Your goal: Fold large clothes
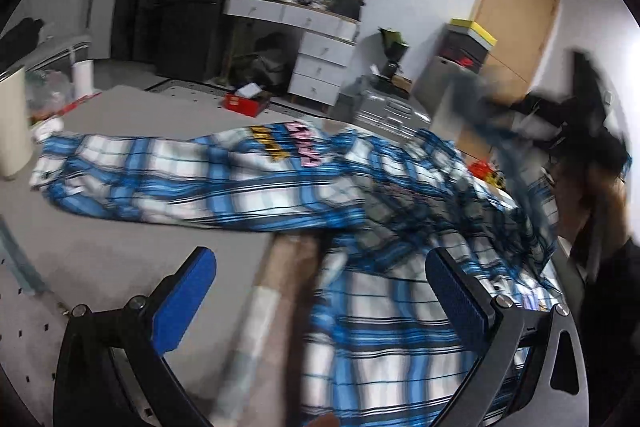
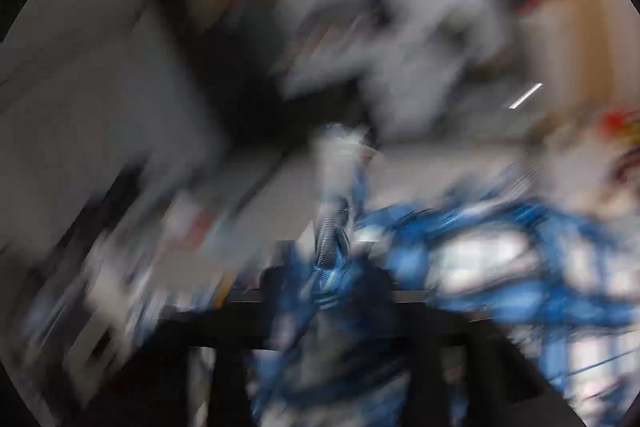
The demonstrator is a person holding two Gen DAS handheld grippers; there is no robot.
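A large blue, white and black plaid shirt (image 1: 240, 179) lies spread over the grey table (image 1: 112, 251), with yellow and pink lettering near its far edge. My left gripper (image 1: 320, 259) hovers low over the shirt's near part. Its blue-padded fingers (image 1: 180, 303) stand wide apart with nothing pinched, and a brown taped tube (image 1: 280, 275) lies between them. My right gripper (image 1: 580, 123) is a dark blur at the upper right, with a strip of the shirt streaking up towards it. The right wrist view is smeared by motion. It shows bunched plaid cloth (image 2: 328, 267) at the gripper's middle, and the jaws cannot be made out.
A tall cream bin (image 1: 12, 123) and a white paper roll (image 1: 82, 79) stand at the table's left. Beyond the table are a red box (image 1: 244, 103), white drawers (image 1: 324, 63), a metal case (image 1: 384, 107) and a wooden door (image 1: 516, 27). A person's arm is at the right edge.
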